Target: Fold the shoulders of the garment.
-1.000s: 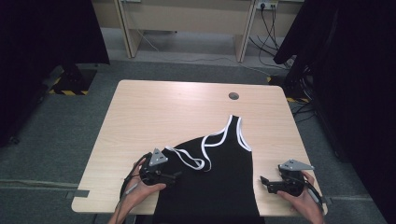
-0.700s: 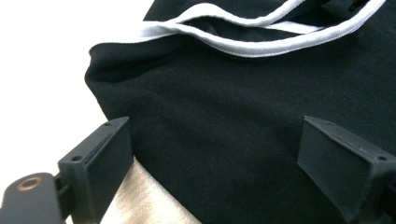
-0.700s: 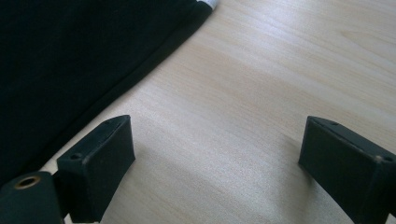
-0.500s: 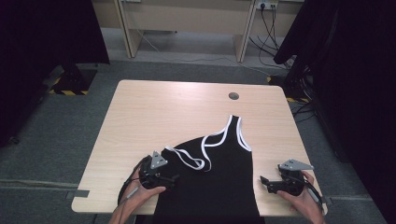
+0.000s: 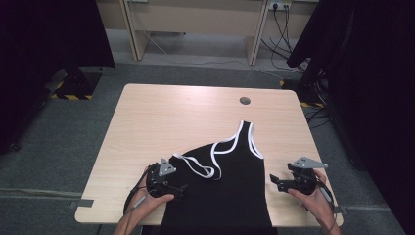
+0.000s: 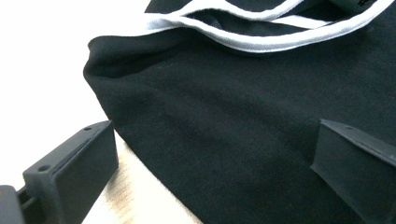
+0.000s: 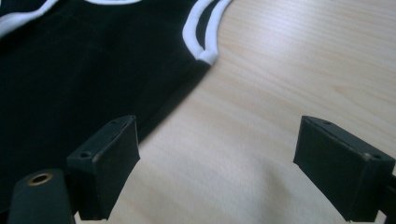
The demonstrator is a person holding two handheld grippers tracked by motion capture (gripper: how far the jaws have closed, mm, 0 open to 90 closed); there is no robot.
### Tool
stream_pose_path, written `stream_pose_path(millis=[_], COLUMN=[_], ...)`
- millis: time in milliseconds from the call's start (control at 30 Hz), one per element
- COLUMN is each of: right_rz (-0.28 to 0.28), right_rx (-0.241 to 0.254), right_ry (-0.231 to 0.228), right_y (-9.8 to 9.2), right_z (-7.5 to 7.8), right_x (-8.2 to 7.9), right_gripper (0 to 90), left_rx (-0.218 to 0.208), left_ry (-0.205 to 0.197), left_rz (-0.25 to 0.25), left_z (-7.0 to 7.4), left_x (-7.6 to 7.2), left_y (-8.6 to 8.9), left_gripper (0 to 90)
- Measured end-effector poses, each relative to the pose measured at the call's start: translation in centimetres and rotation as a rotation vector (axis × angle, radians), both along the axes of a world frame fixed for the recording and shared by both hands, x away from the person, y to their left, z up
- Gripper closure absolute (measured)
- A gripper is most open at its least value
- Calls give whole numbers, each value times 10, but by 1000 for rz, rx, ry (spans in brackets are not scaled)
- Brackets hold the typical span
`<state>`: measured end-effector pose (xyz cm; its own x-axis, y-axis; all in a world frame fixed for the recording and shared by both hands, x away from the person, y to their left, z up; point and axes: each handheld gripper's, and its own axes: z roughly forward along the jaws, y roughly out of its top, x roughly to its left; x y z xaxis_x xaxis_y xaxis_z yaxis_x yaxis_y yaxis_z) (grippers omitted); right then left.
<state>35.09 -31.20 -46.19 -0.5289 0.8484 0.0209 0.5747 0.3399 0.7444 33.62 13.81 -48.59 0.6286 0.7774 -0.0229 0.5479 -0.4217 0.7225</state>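
Black cotton-like tank top with white trim at neck and armholes; lies flat on the table, toward 6 o'clock of the tabletop, hem hanging over the near edge, one strap reaching toward 12 o'clock.

Pale wood-grain table, round cable hole near its far edge at about 1 o'clock.

Left claw: at 9 o'clock of the garment, at its side edge. Released; its jaws have just been opening and stand wide, one over bare table, one over the black cloth, with the garment's folded edge between them and neither pad pressing on it.

Right claw: at 3 o'clock of the garment, just beside its edge, over bare table. Released; jaws wide apart, nothing between them but wood.

Grey carpet floor around the table.
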Motion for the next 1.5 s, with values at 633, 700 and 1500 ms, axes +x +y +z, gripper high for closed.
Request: stream_pose_path(millis=[633,700,1500], right_rz=[33,33,0], right_rx=[15,20,-38], right_ry=[6,9,74], right_y=[35,41,89], right_z=[11,13,-11], right_x=[64,76,167], right_gripper=[158,165,250], left_rx=[1,1,0], left_ry=[0,0,0], left_rz=[0,0,0], left_z=[0,0,0], left_x=[0,0,0], left_y=[0,0,0], left_gripper=[0,0,0])
